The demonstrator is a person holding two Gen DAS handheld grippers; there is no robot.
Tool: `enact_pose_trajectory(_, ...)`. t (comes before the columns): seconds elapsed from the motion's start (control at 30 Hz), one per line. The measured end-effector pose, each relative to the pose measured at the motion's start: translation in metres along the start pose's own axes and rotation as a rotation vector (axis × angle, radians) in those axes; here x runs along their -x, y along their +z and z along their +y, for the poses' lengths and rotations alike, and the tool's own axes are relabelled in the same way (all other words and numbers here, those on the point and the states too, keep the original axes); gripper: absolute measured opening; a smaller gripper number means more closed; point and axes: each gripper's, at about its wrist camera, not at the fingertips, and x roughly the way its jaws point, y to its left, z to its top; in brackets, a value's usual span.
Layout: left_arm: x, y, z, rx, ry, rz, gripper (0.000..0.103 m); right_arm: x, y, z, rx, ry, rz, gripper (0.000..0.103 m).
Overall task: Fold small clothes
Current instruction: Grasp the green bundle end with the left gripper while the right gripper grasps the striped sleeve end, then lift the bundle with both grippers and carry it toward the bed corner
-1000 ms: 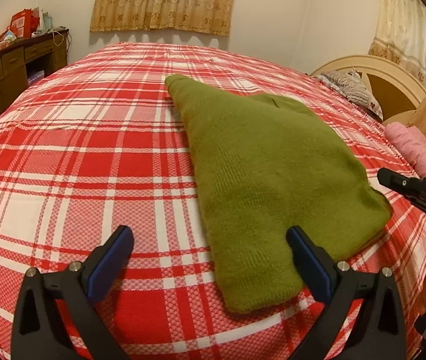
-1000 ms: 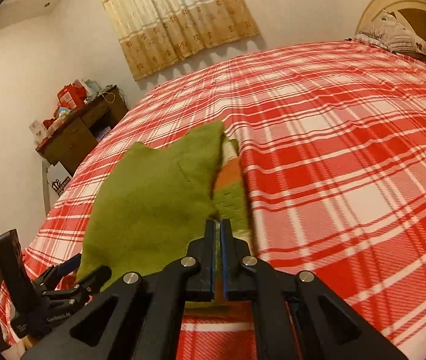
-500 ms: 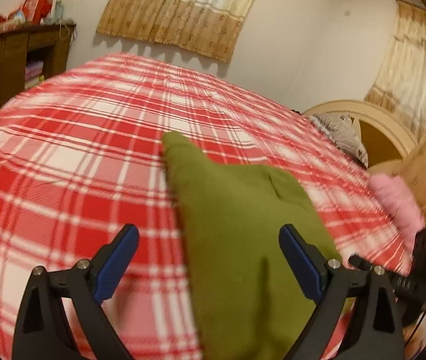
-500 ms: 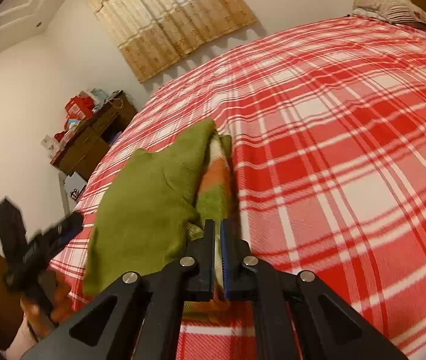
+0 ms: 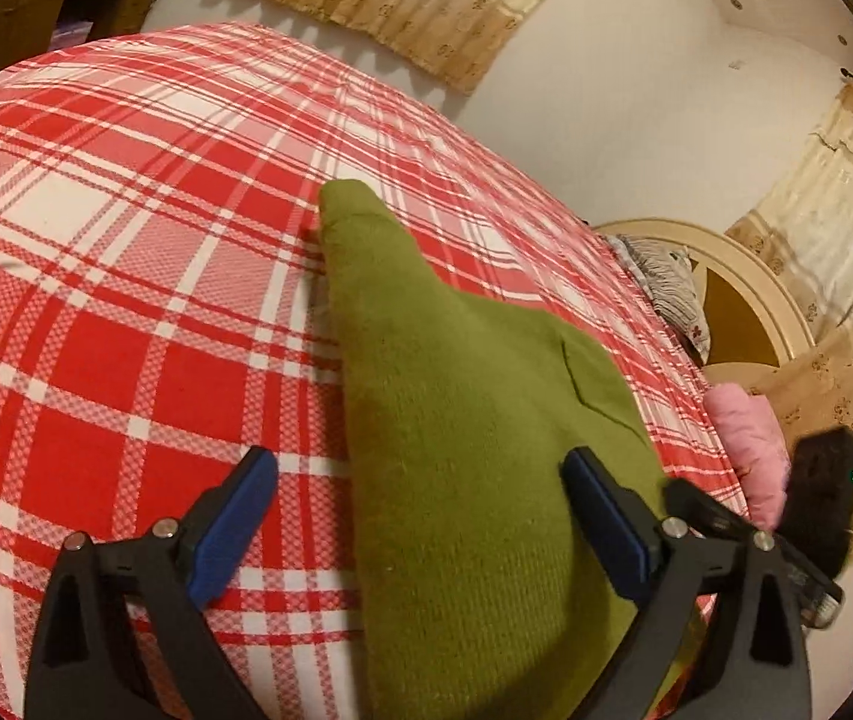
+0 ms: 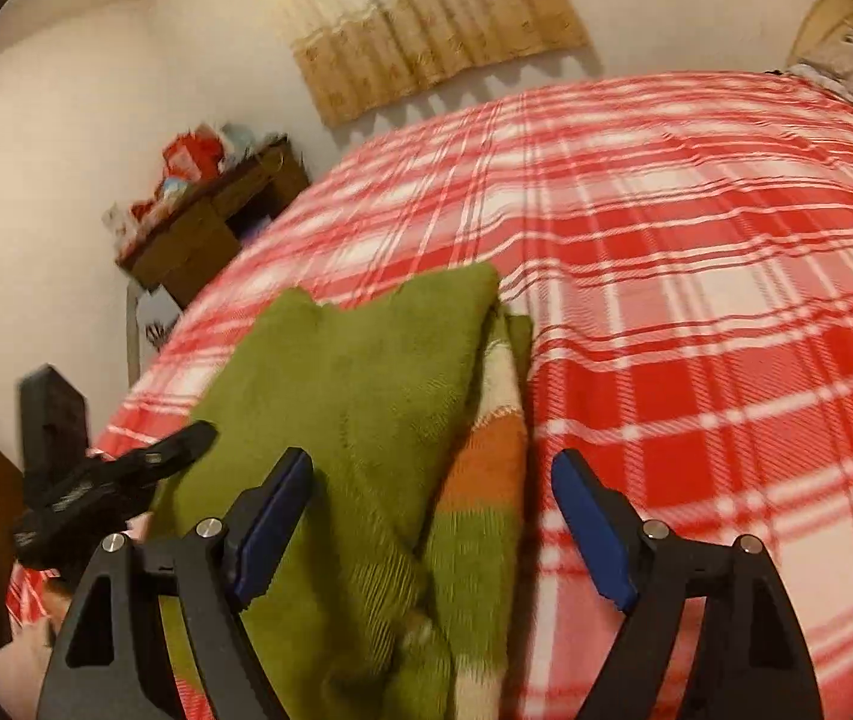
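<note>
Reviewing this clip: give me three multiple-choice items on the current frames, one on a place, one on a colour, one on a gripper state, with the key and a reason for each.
1. Where does the green knit garment lie?
A. On the plaid bedspread
B. On the wooden desk
C. On the floor

2. What colour band shows on the striped layer under the green top layer?
A. Blue
B. Orange
C. Black

3. How does the right gripper stand?
A. Shut on the garment
B. Shut on nothing
C. Open over the garment

Key: 1 A, the garment is spread flat on the red and white checks. 2 B, an orange band sits between cream and green stripes in the right wrist view. 3 C, its jaws have just been opening; the blue pads are wide apart, with cloth below them, not pinched.
</note>
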Motion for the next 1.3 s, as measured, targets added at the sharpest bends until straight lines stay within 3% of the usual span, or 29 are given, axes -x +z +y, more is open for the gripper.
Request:
enact_pose_trajectory(0.13,0.004,-0.003,-0.001,-0.017,-0.037,0.004,0.097,-0.014,-0.004,-0.001,-0.025,0.096,0.034,0.082)
enact_pose_trajectory(0.23,0.0,-0.004,-0.009,-0.059,-0.079,0.039,0.089,-0.015,-0.013,-0.018,-0.107,0.239,0.076,0.082)
enact_pose_trajectory(0.33,-0.006,-0.001,-0.012,-0.069,-0.083,0.06,0.088,-0.016,-0.017,-0.014,-0.035,0.178,0.112,0.08)
enact_pose_trajectory(0.43,-0.007,0.0,-0.011,-0.062,-0.083,0.064,0.089,-0.023,-0.012,-0.013,-0.079,0.135,0.097,0.08)
enact_pose_trajectory(0.6,-0.007,0.0,-0.015,-0.073,-0.08,0.064,0.088,-0.032,-0.009,-0.012,-0.111,0.134,0.081,0.084)
enact_pose_trajectory(0.63,-0.007,0.0,-0.015,-0.075,-0.085,0.063,0.082,-0.032,-0.009,-0.012,-0.105,0.138,0.097,0.083)
enact_pose_trajectory(0.67,-0.008,0.0,-0.014,-0.072,-0.085,0.061,0.078,-0.031,-0.009,-0.011,-0.104,0.142,0.106,0.08)
enact_pose_trajectory(0.73,-0.007,0.001,-0.013,-0.067,-0.086,0.05,0.073,-0.03,-0.011,-0.013,-0.152,0.213,0.129,0.054)
enact_pose_trajectory(0.93,0.001,-0.001,-0.025,-0.122,-0.027,0.055,0.061,-0.012,-0.017,0.002,-0.173,0.173,0.1,0.044)
enact_pose_trajectory(1.0,0.012,-0.002,-0.031,-0.136,-0.017,0.089,0.059,0.001,-0.019,0.012,-0.157,0.178,0.102,0.044)
enact_pose_trajectory(1.13,0.047,-0.013,-0.031,-0.096,-0.069,0.187,0.059,0.037,-0.042,0.023,-0.194,0.268,0.149,0.044)
enact_pose_trajectory(1.3,0.085,-0.058,-0.035,-0.117,-0.081,0.309,0.061,0.072,-0.092,0.033,-0.2,0.325,0.22,0.044)
